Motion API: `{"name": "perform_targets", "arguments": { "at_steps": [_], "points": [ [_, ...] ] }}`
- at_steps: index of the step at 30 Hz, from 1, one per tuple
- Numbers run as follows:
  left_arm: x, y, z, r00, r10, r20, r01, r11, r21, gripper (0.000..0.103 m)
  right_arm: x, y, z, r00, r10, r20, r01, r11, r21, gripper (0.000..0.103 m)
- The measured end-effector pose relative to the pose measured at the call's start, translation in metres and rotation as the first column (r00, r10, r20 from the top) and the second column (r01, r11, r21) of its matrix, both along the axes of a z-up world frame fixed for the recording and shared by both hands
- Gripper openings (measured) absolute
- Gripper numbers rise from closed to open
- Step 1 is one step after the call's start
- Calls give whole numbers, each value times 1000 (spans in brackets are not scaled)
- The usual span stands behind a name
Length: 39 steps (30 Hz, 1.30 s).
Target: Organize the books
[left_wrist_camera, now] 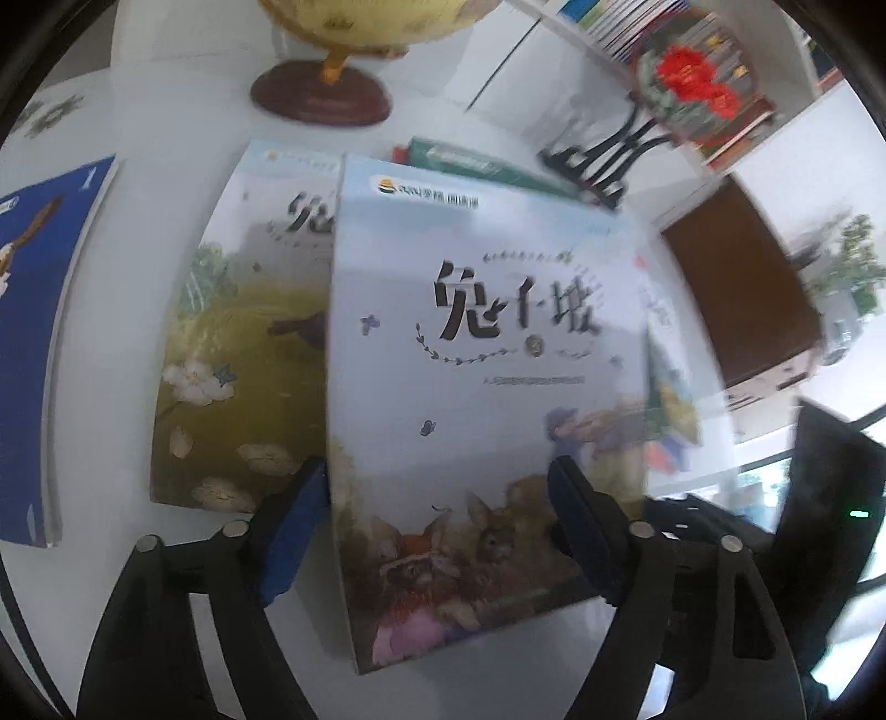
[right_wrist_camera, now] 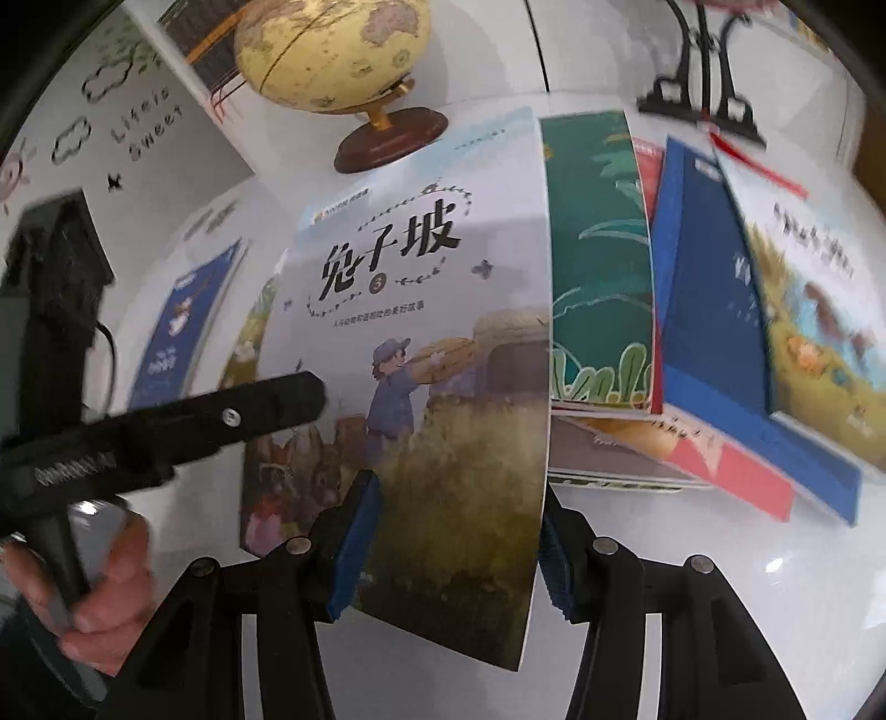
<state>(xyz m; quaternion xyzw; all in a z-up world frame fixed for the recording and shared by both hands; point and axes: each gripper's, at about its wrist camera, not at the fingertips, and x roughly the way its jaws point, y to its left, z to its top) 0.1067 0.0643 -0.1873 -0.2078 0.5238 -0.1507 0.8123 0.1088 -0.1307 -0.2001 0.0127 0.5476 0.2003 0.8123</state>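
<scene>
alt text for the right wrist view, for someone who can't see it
A pale book numbered 3 sits between the right hand-held gripper fingers. Right of it, more books lean together on a white table; a globe stands behind.

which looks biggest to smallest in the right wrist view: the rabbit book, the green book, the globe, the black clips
1. rabbit book, though it is nearest the camera
2. green book
3. globe, cut off at the top, so its rank against the green book is unsure
4. black clips
</scene>
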Motion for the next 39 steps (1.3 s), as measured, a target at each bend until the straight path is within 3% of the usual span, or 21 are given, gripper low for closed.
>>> {"name": "perform_targets", "arguments": {
  "at_steps": [5,8,13,17,18,22,27,39],
  "points": [
    [-10,-3,29,997,-26,77,35,991,-125,75,-3,-7,3,1000,10,14,-9,999,-37,52],
    [-3,-14,28,995,-61,82,75,981,-176,75,-4,-7,8,999,21,28,-20,999,-37,52],
    [10,-30,8,999,-45,19,48,987,-155,69,-2,-11,17,999,19,40,-19,1000,-16,52],
    [11,-26,3,999,0,-35,-3,996,-87,32,-3,-11,25,996,36,82,-32,998,-53,52],
    [12,-24,0,999,12,-52,-16,997,-75,29,-4,-11,26,995,43,90,-37,997,-64,52],
    [12,-27,-2,998,28,-60,-30,999,-25,27,-5,-6,31,989,85,119,-72,991,-110,52],
    [-1,-41,24,999,-16,29,14,998,56,27,-19,8,41,962,186,202,-136,961,-240,52],
    [-38,-17,80,990,-37,134,28,997,68,27,-52,24,107,919,205,335,-130,964,-234,52]
  ]
}}
